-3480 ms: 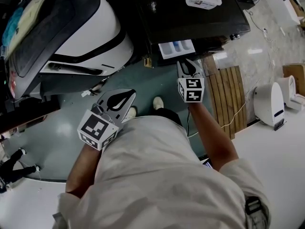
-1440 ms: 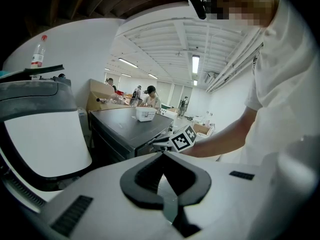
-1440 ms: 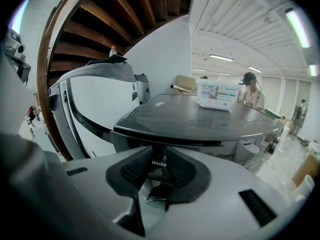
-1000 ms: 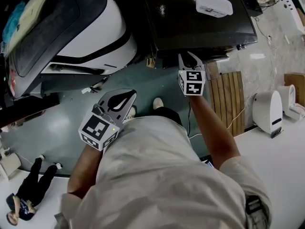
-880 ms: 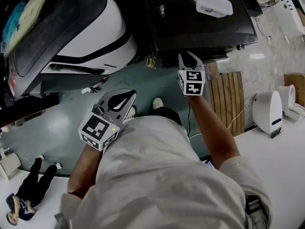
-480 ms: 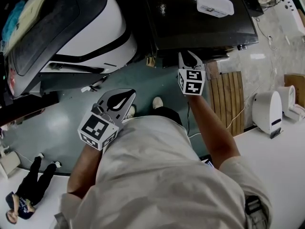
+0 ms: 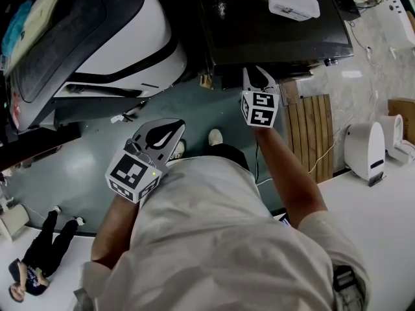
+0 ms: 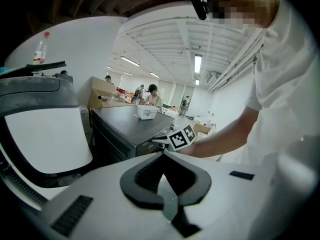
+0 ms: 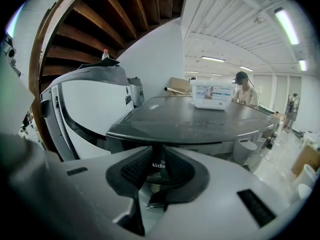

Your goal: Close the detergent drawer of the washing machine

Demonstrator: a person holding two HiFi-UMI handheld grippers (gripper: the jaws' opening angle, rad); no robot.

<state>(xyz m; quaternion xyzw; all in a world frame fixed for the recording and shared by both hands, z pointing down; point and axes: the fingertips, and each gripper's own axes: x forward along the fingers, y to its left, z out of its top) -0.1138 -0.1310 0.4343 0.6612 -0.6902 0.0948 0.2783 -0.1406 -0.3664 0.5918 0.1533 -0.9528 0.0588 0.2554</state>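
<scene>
Two grippers, jaws clenched on nothing: right gripper (image 7: 257, 77) tips at the one washing machine's (image 7: 272, 28) near edge; left gripper (image 7: 163, 135) over open floor (image 7: 84, 164), well left

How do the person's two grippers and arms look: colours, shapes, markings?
Both the left gripper and the right gripper have flat light grey bodies with black ribbed pads round a leaf-shaped opening. Each carries a white cube with black square markers. The person wears a pale short-sleeved shirt.
</scene>
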